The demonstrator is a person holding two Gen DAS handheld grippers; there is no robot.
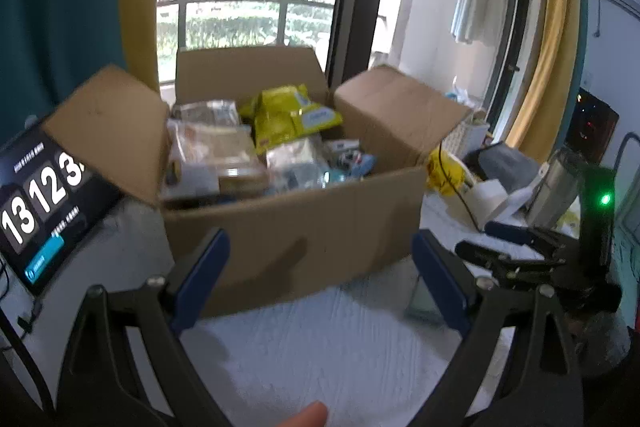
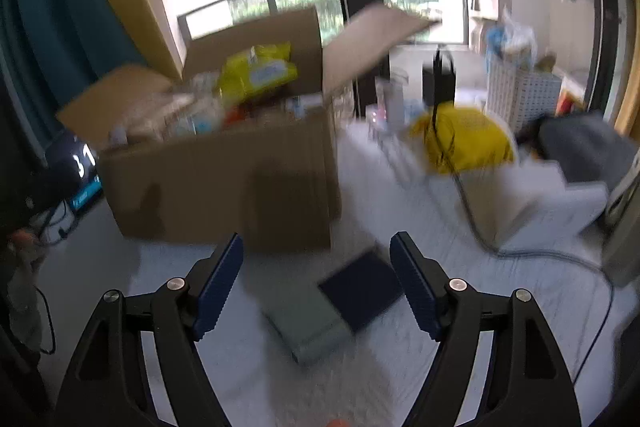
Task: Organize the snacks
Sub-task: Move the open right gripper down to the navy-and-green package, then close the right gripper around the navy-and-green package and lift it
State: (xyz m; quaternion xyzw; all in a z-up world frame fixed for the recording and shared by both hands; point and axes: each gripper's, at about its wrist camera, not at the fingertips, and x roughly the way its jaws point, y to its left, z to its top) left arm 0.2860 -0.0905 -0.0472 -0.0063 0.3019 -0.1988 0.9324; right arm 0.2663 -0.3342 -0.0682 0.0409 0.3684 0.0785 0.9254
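Note:
An open cardboard box (image 1: 288, 223) stands on a white cloth, full of snack packs. A yellow bag (image 1: 290, 113) lies on top at the back, clear packs (image 1: 216, 143) at the left. My left gripper (image 1: 320, 279) is open and empty, in front of the box's near wall. The right gripper's fingers (image 1: 516, 239) show at the right of that view. In the right wrist view the box (image 2: 224, 179) is at the left with the yellow bag (image 2: 258, 73) on top. My right gripper (image 2: 316, 279) is open and empty above a dark flat pack (image 2: 360, 287) and a grey-green flat box (image 2: 308, 327).
A tablet showing a clock (image 1: 36, 211) leans left of the box. Right of it lie a yellow bag (image 2: 464, 139), a cable (image 2: 476, 223), a white box (image 2: 548, 203), a metal flask (image 1: 556, 187) and a white basket (image 2: 520, 95). Windows stand behind.

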